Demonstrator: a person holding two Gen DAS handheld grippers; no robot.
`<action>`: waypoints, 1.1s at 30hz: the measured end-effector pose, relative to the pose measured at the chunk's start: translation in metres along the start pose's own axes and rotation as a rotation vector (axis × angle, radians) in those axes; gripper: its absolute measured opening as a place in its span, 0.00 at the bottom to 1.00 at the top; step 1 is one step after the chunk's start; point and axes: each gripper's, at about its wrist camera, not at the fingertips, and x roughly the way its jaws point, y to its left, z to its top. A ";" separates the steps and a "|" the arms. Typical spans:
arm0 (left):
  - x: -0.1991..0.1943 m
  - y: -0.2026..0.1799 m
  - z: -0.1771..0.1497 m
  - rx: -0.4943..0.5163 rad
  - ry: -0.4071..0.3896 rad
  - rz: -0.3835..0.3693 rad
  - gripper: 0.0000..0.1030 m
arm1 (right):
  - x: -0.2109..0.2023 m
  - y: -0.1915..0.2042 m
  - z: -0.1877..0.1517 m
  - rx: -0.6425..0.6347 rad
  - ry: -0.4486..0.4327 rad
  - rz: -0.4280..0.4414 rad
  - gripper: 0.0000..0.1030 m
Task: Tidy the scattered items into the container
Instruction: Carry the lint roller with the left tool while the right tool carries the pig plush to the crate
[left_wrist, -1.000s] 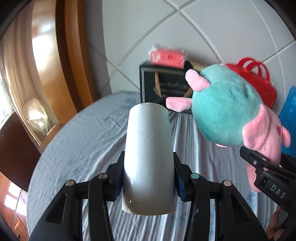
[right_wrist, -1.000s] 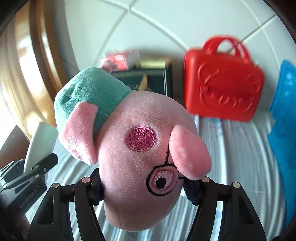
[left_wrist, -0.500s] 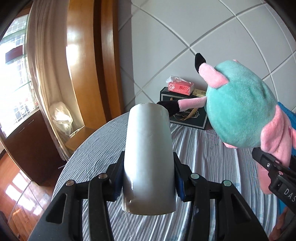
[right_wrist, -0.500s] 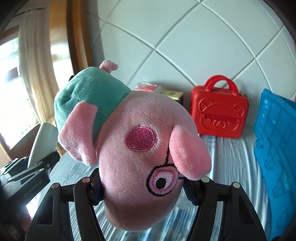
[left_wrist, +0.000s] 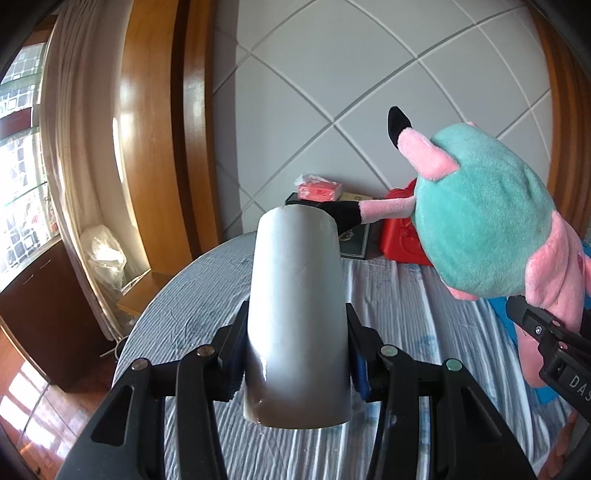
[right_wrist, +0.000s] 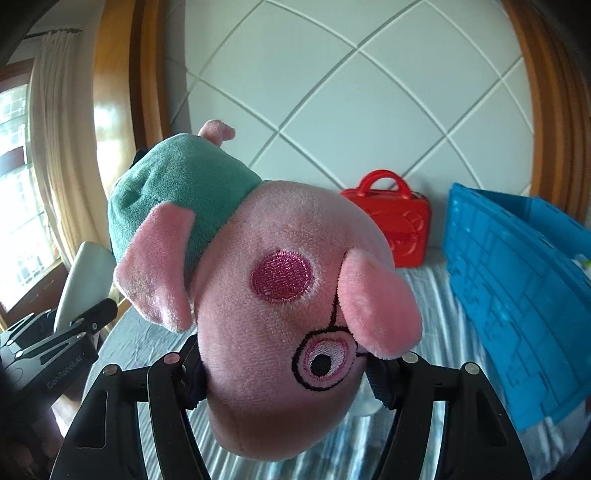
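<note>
My left gripper (left_wrist: 297, 350) is shut on a grey cylindrical cup (left_wrist: 297, 306) and holds it above the striped tablecloth (left_wrist: 184, 306). My right gripper (right_wrist: 284, 376) is shut on the head of a pink pig plush (right_wrist: 280, 295) in a teal shirt, held upside down in the air. The plush also shows at the right of the left wrist view (left_wrist: 484, 225). The cup shows at the left of the right wrist view (right_wrist: 86, 280). A blue plastic crate (right_wrist: 517, 295) stands to the right on the table.
A red toy case (right_wrist: 395, 225) stands at the back by the tiled wall. A dark box (left_wrist: 354, 236) with a pink tissue pack (left_wrist: 319, 188) on it sits beside the case. The round table's left edge (left_wrist: 147, 314) drops to a wooden floor.
Both grippers have risen and tilted up with their loads. The table objects look smaller and farther away. The blue crate has come more into the right wrist view.
</note>
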 end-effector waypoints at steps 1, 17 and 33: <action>-0.004 -0.002 -0.001 0.004 -0.002 -0.015 0.44 | -0.007 -0.003 -0.001 0.002 -0.002 -0.014 0.65; -0.051 -0.146 0.006 0.077 -0.101 -0.177 0.44 | -0.093 -0.128 0.008 0.083 -0.104 -0.172 0.65; -0.071 -0.404 0.000 0.118 -0.114 -0.269 0.44 | -0.149 -0.353 0.035 0.046 -0.144 -0.290 0.65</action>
